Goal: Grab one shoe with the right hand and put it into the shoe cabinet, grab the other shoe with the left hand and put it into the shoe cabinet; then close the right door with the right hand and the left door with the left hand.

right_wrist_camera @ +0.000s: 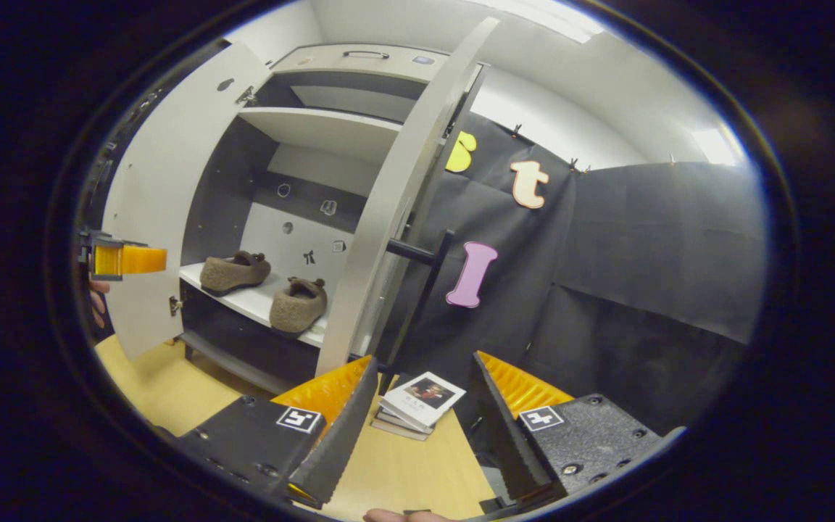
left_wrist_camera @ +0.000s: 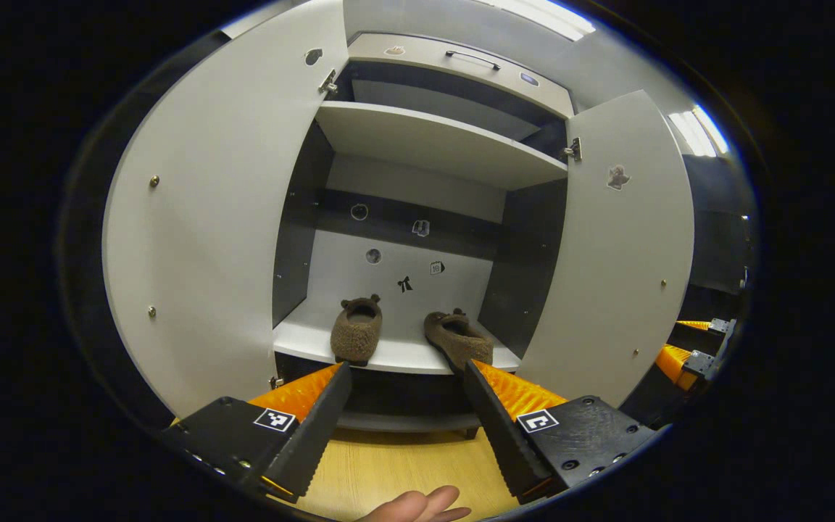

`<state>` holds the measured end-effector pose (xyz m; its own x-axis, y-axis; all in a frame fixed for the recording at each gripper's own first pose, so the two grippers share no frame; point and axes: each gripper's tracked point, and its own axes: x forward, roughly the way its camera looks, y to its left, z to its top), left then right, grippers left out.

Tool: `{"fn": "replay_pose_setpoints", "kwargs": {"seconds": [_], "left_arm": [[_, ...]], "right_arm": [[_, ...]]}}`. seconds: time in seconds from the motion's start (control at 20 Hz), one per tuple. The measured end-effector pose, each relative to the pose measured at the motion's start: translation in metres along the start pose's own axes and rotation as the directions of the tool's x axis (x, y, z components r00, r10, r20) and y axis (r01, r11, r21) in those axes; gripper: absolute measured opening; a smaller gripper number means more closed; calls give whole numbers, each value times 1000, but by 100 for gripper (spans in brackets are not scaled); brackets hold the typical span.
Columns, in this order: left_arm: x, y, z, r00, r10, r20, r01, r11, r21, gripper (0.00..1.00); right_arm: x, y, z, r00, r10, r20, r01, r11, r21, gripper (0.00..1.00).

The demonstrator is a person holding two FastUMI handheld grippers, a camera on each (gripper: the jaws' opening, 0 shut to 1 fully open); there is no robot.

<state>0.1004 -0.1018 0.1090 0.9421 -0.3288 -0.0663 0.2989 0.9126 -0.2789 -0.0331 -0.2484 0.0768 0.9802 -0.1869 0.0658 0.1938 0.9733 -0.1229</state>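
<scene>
Two brown fuzzy shoes lie on the cabinet's bottom shelf (left_wrist_camera: 396,355), one (left_wrist_camera: 356,330) on the left, the other (left_wrist_camera: 458,338) on the right, toes pointing inward. In the right gripper view the same shoes (right_wrist_camera: 235,270) (right_wrist_camera: 299,304) lie side by side. Both doors stand wide open: the left door (left_wrist_camera: 207,217) and the right door (left_wrist_camera: 613,254). My left gripper (left_wrist_camera: 406,370) is open, empty, in front of the shelf and short of the shoes. My right gripper (right_wrist_camera: 425,359) is open and empty, beside the right door's outer edge (right_wrist_camera: 403,196).
An upper shelf (left_wrist_camera: 432,141) and a drawer with a handle (left_wrist_camera: 472,59) sit above. A small stack of books (right_wrist_camera: 421,399) lies on the wooden floor (right_wrist_camera: 396,464) by the right door. The other gripper (left_wrist_camera: 686,355) shows at the far right, and at the left edge (right_wrist_camera: 124,259).
</scene>
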Motion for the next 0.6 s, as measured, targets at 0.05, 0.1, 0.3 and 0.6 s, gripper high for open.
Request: {"fn": "replay_pose_setpoints", "kwargs": {"seconds": [0.05, 0.1, 0.3, 0.6], "left_arm": [[1, 0, -4, 1000, -4, -22, 3, 1000, -24, 95], [1, 1, -5, 999, -1, -33, 0, 999, -46, 95], [-2, 15, 1, 1000, 24, -20, -25, 997, -69, 94], [-14, 40, -9, 995, 87, -58, -88, 996, -11, 95]], "right_arm": [[0, 8, 2, 1000, 17, 1, -17, 1000, 6, 84], [1, 16, 4, 999, 32, 7, -32, 999, 3, 84], [5, 51, 18, 994, 102, 44, -102, 995, -11, 84], [20, 95, 31, 974, 216, 70, -219, 975, 35, 84]]}}
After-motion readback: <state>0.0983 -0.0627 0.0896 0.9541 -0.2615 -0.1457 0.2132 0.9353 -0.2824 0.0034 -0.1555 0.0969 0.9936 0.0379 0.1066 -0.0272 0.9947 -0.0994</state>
